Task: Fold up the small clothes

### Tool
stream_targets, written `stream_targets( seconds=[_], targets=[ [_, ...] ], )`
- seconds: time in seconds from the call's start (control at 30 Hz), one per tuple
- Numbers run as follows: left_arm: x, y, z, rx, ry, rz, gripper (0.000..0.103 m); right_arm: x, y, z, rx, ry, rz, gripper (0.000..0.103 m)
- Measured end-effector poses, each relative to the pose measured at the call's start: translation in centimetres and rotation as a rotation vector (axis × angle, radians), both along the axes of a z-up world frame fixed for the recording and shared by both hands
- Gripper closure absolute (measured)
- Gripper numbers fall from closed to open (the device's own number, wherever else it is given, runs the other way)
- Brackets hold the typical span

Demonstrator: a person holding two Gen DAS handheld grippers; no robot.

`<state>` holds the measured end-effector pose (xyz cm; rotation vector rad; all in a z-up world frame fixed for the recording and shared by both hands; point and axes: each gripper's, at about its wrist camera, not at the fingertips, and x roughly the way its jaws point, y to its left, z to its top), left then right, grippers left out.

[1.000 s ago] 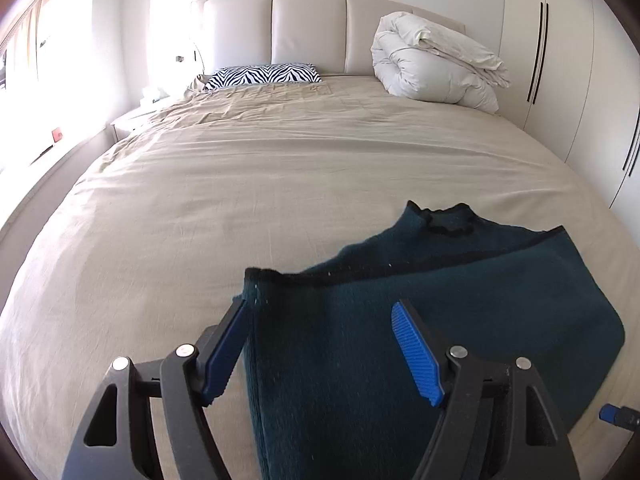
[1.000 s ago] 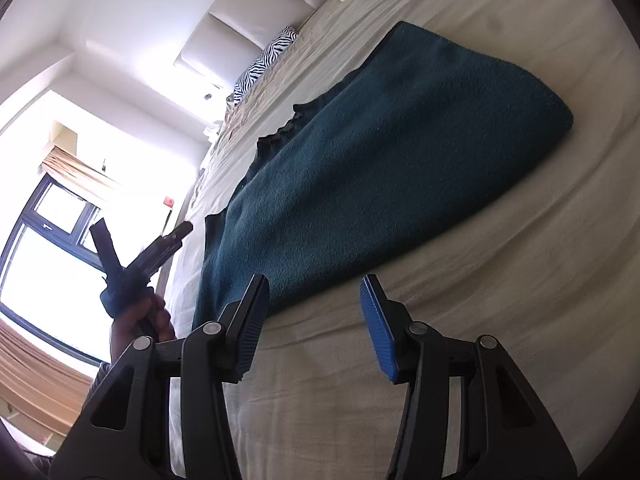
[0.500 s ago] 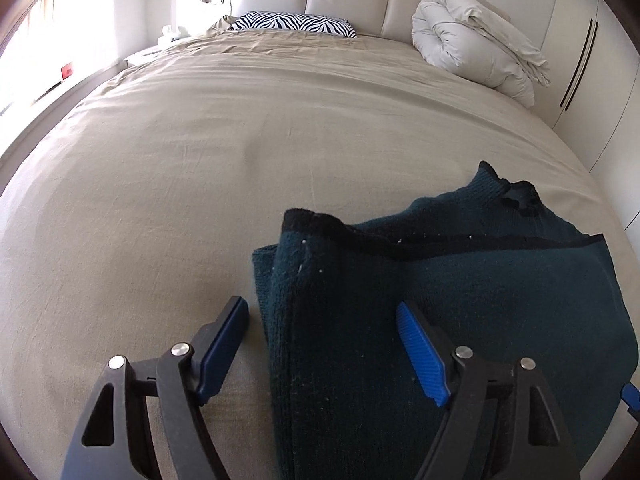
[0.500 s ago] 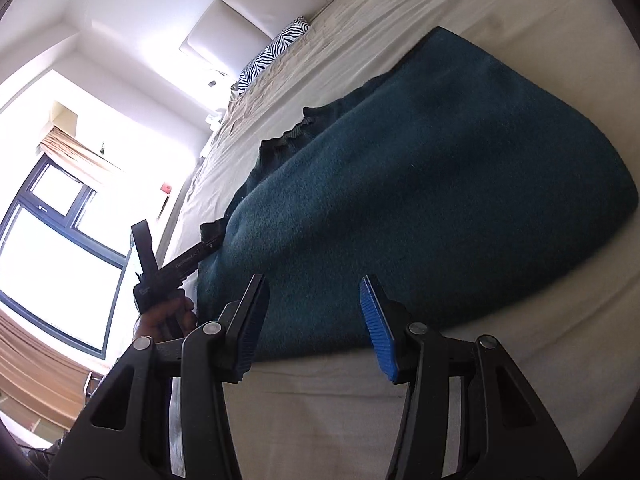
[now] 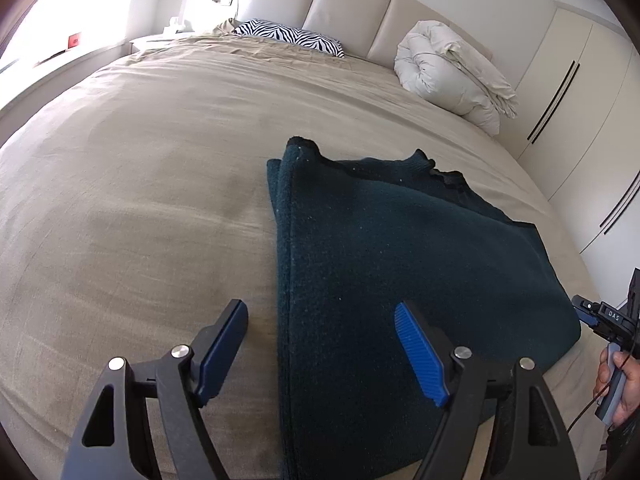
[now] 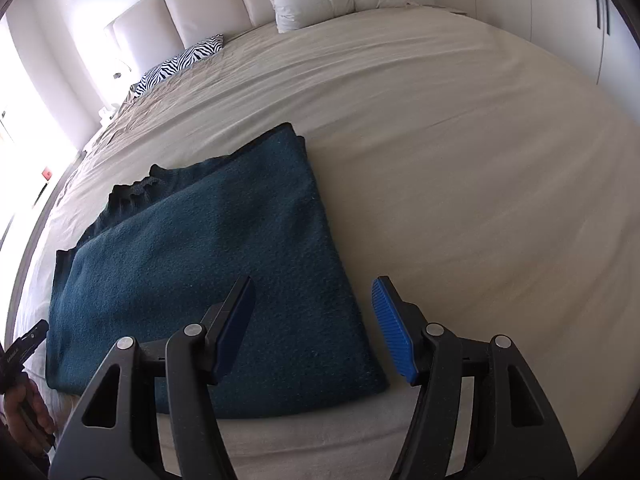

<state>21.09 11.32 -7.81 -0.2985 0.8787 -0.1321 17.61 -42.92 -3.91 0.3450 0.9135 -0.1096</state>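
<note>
A dark teal knit garment point(image 5: 400, 272) lies folded on the beige bed, its black-trimmed neck edge at the far side. It also shows in the right wrist view point(image 6: 208, 272). My left gripper point(image 5: 320, 340) is open and empty, hovering over the garment's left folded edge. My right gripper point(image 6: 314, 320) is open and empty, hovering over the garment's near right corner. The right gripper's tip shows at the edge of the left wrist view point(image 5: 600, 316), and the left gripper in the right wrist view point(image 6: 24, 344).
The beige bed sheet point(image 5: 140, 184) stretches wide to the left and far side. A zebra-print pillow point(image 5: 288, 36) and a rolled white duvet point(image 5: 452, 76) lie by the headboard. White wardrobe doors point(image 5: 580, 92) stand at the right.
The left gripper let go of the garment's corner after carrying it over, and pulled back. The right gripper swung round to the garment's right side. The garment now lies folded and flat.
</note>
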Motion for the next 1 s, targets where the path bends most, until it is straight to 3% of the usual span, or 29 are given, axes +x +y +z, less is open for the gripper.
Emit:
stream_targets(
  seconds=[0.1, 0.17, 0.37, 0.53, 0.73, 1.0],
  targets=[
    [-0.3, -0.7, -0.6, 0.054, 0.019, -0.006, 0.044, 0.7, -0.5, -1.3, 0.035, 0.034, 0.039, 0.049],
    [-0.5, -0.8, -0.6, 0.038, 0.026, -0.027, 0.069, 1.1, -0.2, -2.1, -0.013, 0.047, 0.061, 0.061],
    [-1.3, -1.3, -0.4, 0.066, 0.013, -0.034, 0.084, 0.1, 0.5, -2.4, -0.062, 0.028, 0.064, 0.083],
    [-1.7, -1.4, -0.1, 0.072, 0.006, -0.027, 0.091, -0.6, 0.4, -1.4, -0.091, 0.017, 0.039, 0.097],
    [-2.0, -1.0, 0.0, 0.053, 0.010, -0.022, 0.093, -1.6, 1.4, -0.4, -0.137, 0.005, 0.034, 0.099],
    [-2.0, -1.0, -0.7, 0.058, 0.028, -0.025, 0.093, -2.0, -0.3, -2.8, -0.048, 0.034, 0.011, 0.099]
  ],
)
